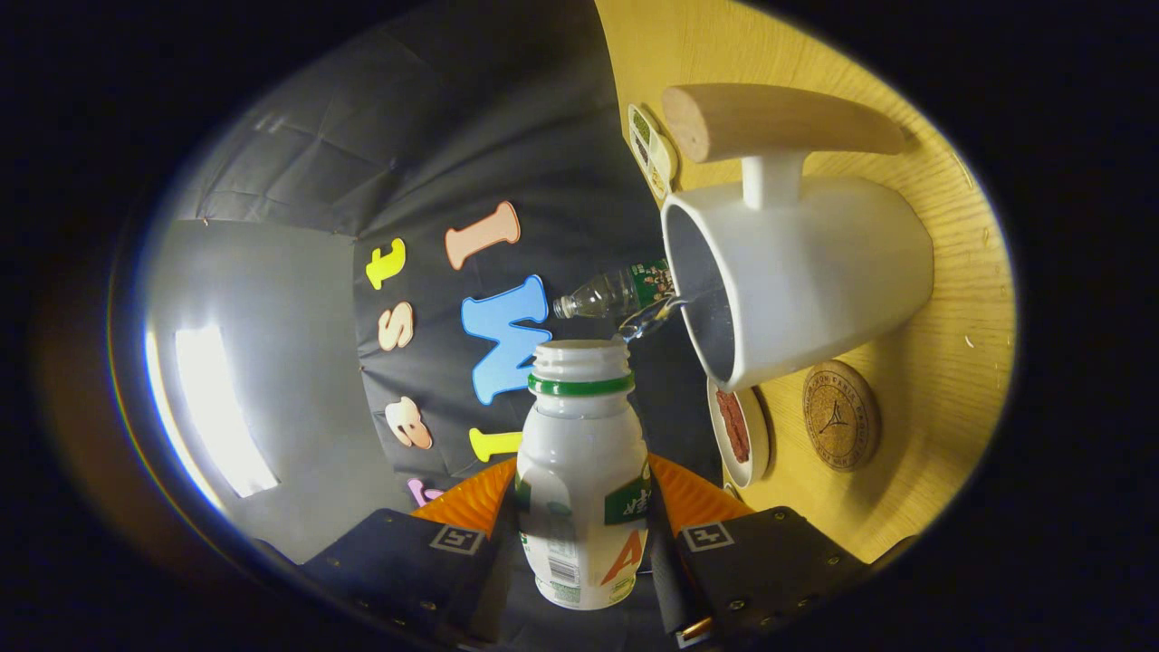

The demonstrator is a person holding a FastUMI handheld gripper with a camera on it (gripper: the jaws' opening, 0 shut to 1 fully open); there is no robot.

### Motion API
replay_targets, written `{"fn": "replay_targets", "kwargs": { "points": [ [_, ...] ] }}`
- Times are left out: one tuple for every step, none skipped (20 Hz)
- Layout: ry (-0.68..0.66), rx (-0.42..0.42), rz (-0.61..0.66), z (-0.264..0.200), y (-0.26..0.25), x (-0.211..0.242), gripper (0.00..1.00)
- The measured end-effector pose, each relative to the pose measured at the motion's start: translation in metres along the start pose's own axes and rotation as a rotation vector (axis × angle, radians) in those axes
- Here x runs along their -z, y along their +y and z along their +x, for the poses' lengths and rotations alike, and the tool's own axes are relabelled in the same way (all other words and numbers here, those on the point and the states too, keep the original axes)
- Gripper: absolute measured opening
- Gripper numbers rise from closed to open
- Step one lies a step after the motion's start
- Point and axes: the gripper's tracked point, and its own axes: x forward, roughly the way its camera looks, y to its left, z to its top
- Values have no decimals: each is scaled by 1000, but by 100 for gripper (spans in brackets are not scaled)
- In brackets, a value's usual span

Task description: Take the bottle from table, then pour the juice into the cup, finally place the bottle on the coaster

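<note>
Fingers of my gripper (584, 534) clamp the light, slippery white plastic bottle (582, 471) at mid-body, tipped toward the white wooden-handled cup (815, 272).

Strong fisheye bending curves the wooden table (942, 362); a window-like panel (213, 412) glares, leaving the rest dim yet sharp.

Bottle (584, 471) label: big "A", barcode; rest illegible. Coaster (840, 416) ring text unreadable.
</note>
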Motion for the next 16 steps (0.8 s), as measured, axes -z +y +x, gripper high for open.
{"fn": "replay_targets", "kwargs": {
  "points": [
    [1, 0, -1, 0, 0, -1, 64],
    [0, -2, -1, 1, 1, -1, 64],
    [-1, -6, -1, 1, 2, -2, 64],
    [-2, -6, -1, 2, 3, -2, 64],
    [-5, -7, -2, 2, 3, -2, 64],
    [-5, -9, 0, 1, 3, -2, 64],
    [-2, -12, 2, 1, 5, -1, 64],
    [-2, -10, 2, 1, 5, -1, 64],
    [-3, -8, 5, 2, 5, -2, 64],
    [-5, -10, 9, 2, 5, -3, 64],
    [-5, -11, 12, 2, 5, -2, 64],
    [-2, -10, 11, 3, 5, -2, 64],
    [-2, -10, 8, 3, 5, -3, 64],
    [-5, -11, 7, 3, 5, -4, 64],
    [-9, -13, 8, 2, 6, -5, 64],
    [-10, -13, 8, 2, 6, -5, 64]
  ]
}}
